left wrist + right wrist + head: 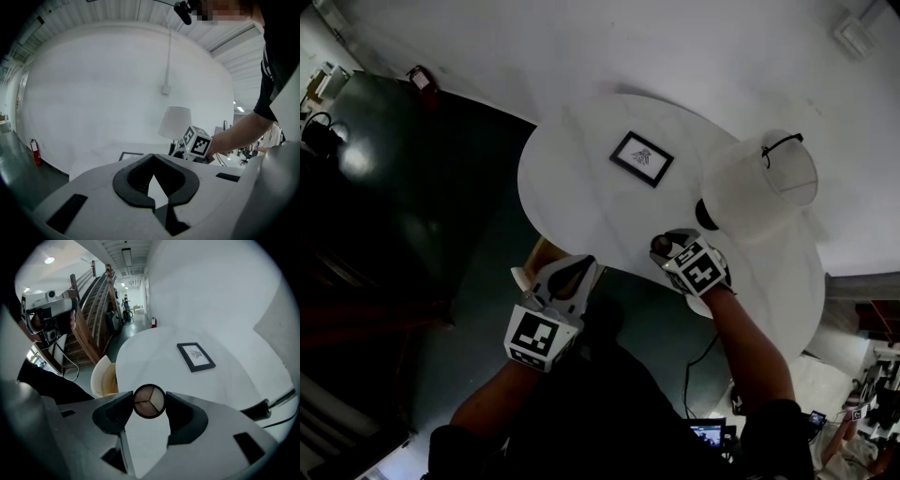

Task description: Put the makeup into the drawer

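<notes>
My right gripper (149,403) is shut on a round black makeup compact (149,401) with three beige shades, held edge to edge between its pads above the round white table (154,357). In the head view that gripper (666,247) hangs over the table's (581,187) near edge. The left gripper (565,274) is at the table's near-left edge, jaws together and empty; in its own view (153,176) the pads meet at their tips. A pale, wood-lined drawer (105,378) sticks out under the table's edge (530,262), just left of the left gripper.
A black-framed picture (642,158) lies flat mid-table. A white-shaded lamp (759,187) stands at the table's right, its cable (698,361) trailing to the dark floor. A wooden staircase (93,310) rises beyond the table.
</notes>
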`<act>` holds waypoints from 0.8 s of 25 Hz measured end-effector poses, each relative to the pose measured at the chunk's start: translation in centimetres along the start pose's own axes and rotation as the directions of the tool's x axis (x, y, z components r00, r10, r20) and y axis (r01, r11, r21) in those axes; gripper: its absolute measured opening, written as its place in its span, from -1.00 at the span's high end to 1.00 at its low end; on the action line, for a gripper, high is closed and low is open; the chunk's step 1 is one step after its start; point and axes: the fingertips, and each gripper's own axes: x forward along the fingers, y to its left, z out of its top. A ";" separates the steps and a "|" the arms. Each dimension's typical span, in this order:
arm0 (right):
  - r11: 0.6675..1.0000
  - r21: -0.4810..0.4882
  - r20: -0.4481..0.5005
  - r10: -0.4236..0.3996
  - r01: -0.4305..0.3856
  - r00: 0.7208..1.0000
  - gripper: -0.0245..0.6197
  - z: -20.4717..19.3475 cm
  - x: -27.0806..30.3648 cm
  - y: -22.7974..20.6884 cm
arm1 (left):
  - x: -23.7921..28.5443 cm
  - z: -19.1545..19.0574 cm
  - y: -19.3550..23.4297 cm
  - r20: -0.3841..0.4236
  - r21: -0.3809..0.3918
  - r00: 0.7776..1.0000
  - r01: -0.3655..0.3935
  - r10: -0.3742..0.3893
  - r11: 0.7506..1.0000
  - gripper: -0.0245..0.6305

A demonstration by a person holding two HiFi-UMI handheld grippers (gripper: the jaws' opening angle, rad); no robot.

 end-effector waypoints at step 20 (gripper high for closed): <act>0.989 0.115 0.038 -0.093 0.088 0.995 0.24 7.1 1.0 16.4 | -13.5 -3.6 6.0 0.016 0.089 0.987 0.155 -0.157 0.984 0.90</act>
